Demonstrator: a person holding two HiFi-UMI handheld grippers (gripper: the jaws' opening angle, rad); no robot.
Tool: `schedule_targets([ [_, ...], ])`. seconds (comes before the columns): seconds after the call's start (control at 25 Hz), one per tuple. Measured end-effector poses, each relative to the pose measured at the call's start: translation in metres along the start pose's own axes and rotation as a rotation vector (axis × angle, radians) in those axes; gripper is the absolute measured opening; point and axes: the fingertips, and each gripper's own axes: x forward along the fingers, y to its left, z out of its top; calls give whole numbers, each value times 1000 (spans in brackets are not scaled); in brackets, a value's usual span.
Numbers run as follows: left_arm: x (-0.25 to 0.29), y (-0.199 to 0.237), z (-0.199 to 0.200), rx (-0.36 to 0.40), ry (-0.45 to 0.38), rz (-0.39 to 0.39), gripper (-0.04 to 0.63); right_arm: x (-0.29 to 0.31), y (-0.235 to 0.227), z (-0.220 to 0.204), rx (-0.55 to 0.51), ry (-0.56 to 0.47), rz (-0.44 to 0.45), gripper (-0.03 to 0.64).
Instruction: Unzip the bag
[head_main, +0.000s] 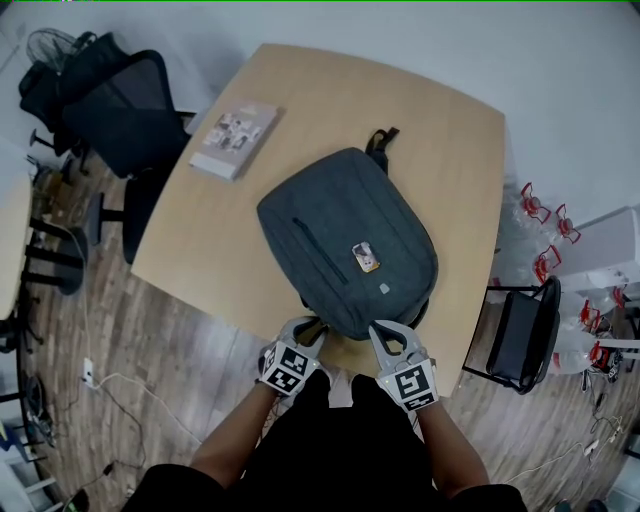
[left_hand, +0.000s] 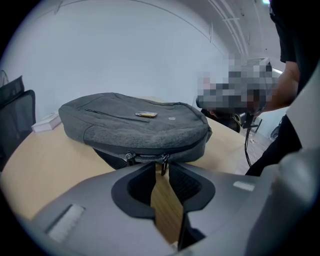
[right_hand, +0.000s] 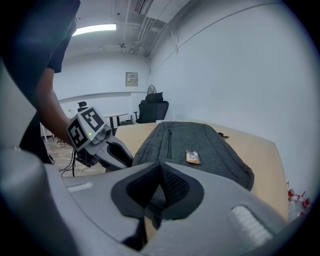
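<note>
A dark grey backpack (head_main: 345, 235) lies flat on the wooden table (head_main: 450, 150), with a small yellow tag (head_main: 366, 257) on top. Both grippers are at its near end. My left gripper (head_main: 303, 333) is open by a narrow gap. In the left gripper view a zip pull (left_hand: 162, 166) hangs between its tips (left_hand: 161, 170), and a second slider (left_hand: 131, 157) sits just to the left on the backpack (left_hand: 135, 127). My right gripper (head_main: 383, 333) is shut, its tips (right_hand: 160, 167) against the near edge of the backpack (right_hand: 200, 145). Whether it pinches fabric is hidden.
A book (head_main: 237, 138) lies on the table's far left corner. A black office chair (head_main: 130, 120) stands to the left and another black chair (head_main: 525, 335) to the right. Water jugs with red handles (head_main: 545, 235) sit on the floor at the right.
</note>
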Motion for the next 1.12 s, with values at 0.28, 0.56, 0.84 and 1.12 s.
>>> schedule_targets([
  [0.28,3,-11,-3,25,28,-44,103,-2,0,-7,-13,24,30,3],
  [0.56,2,-6,-1,-12,11,-25,52,0,5,-8,-23,35,51,3],
  [0.84,-2,-10,7,-62,-18,-51,29,-3,4,-14,-24,50,60,3],
  [1.12,0,-8,7,-111,-33,-39,28,-9,7,-15,-122,55,81,5],
])
